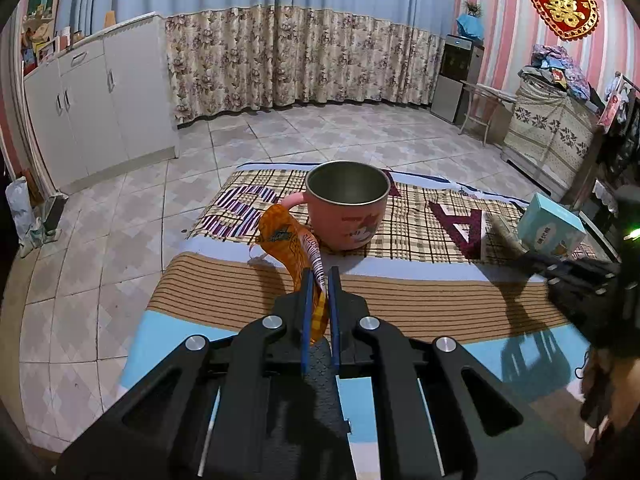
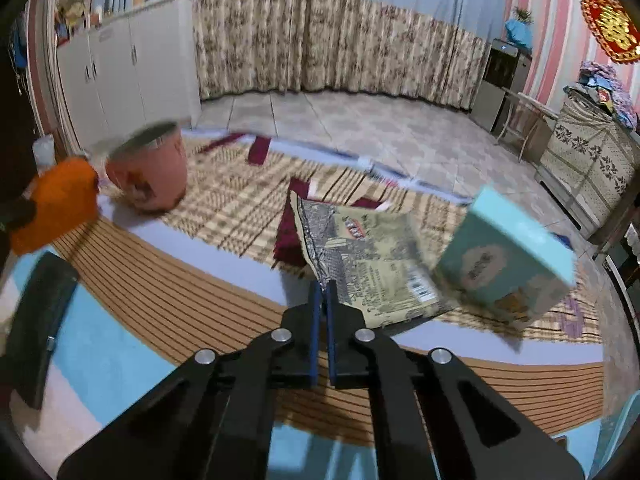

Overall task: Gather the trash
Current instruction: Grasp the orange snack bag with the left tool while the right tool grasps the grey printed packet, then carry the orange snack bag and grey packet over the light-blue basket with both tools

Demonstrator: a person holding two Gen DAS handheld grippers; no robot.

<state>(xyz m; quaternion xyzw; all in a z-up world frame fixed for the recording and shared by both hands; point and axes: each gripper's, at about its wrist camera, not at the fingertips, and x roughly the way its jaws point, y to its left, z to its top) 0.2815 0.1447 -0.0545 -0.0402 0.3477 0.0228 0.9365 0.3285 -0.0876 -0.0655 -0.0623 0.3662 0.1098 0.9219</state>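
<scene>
Left tool (image 1: 319, 280) pinches the orange wrapper (image 1: 289, 240) at frame centre before the pink cup (image 1: 347, 204), right tool (image 2: 323, 290) clamps the beige foil packet (image 2: 368, 264) by its corner mid-frame: both look light, limp, crinkly, slippery.

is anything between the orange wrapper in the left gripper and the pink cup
Nothing visible. The left gripper is shut on the orange wrapper, whose top reaches beside the pink cup; the cup's mouth is open and empty.
</scene>
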